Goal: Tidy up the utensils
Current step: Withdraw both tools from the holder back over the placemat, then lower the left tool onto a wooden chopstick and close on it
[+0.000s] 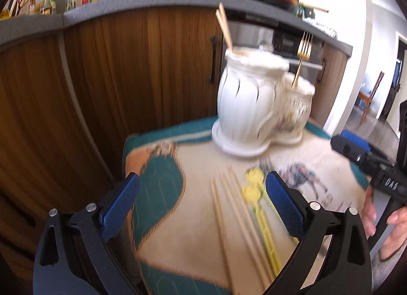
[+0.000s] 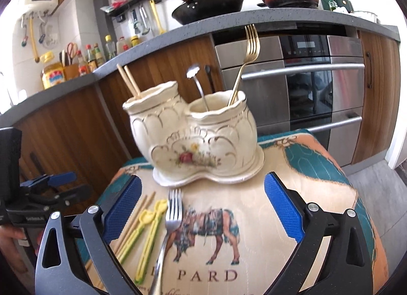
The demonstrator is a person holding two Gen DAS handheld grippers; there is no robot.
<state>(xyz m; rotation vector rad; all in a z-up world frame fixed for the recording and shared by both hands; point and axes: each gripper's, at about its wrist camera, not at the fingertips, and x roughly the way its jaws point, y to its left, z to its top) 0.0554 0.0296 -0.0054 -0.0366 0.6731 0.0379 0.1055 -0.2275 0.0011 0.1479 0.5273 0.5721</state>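
Observation:
A cream ceramic double-pot holder [image 2: 201, 142] stands at the far end of a printed cloth; it also shows in the left wrist view [image 1: 249, 101]. Its left pot holds two wooden chopsticks [image 2: 128, 81], its right pot a gold fork [image 2: 248, 58] and a silver spoon [image 2: 197, 83]. On the cloth lie a silver fork [image 2: 169, 228], two yellow picks [image 2: 147, 234] and several wooden chopsticks [image 1: 229, 218]. My left gripper [image 1: 202, 200] is open above the loose chopsticks and yellow picks [image 1: 257, 203]. My right gripper [image 2: 202, 206] is open above the silver fork.
The cloth [image 2: 305, 180] covers a small raised surface in front of wooden cabinets [image 1: 127, 71] and a steel oven [image 2: 318, 83]. The counter above carries pans [image 2: 211, 4] and bottles [image 2: 94, 55]. The right gripper's body [image 1: 368, 165] shows at the right of the left wrist view.

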